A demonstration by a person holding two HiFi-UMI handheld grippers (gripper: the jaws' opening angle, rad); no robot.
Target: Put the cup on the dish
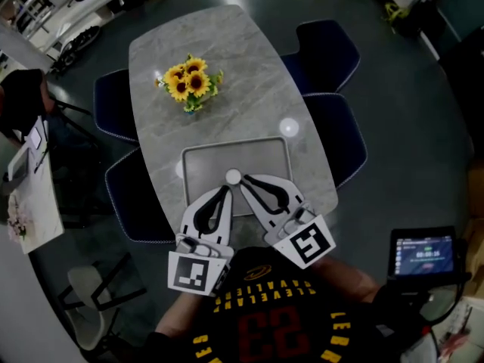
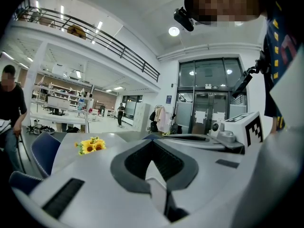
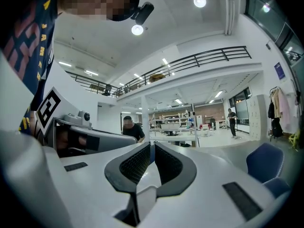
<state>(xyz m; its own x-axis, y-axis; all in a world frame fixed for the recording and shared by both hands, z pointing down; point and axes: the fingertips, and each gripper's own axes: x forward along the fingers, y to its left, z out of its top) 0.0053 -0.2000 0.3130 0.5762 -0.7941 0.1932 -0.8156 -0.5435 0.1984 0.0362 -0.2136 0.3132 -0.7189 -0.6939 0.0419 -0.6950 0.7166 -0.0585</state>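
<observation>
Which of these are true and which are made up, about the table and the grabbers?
1. Yellow sunflowers stand on the table. True.
2. The sunflowers stand inside the grey tray. False: they stand on the table beyond it.
3. The left gripper has its jaws wide apart. False: they are shut, with nothing between.
4. Blue chairs stand beside the table. True.
5. The right gripper is gripping something. False: nothing is between its jaws.

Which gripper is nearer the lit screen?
Right. The right gripper is over the tray, on the side toward the lit screen; the left gripper sits beside it, farther off.
</observation>
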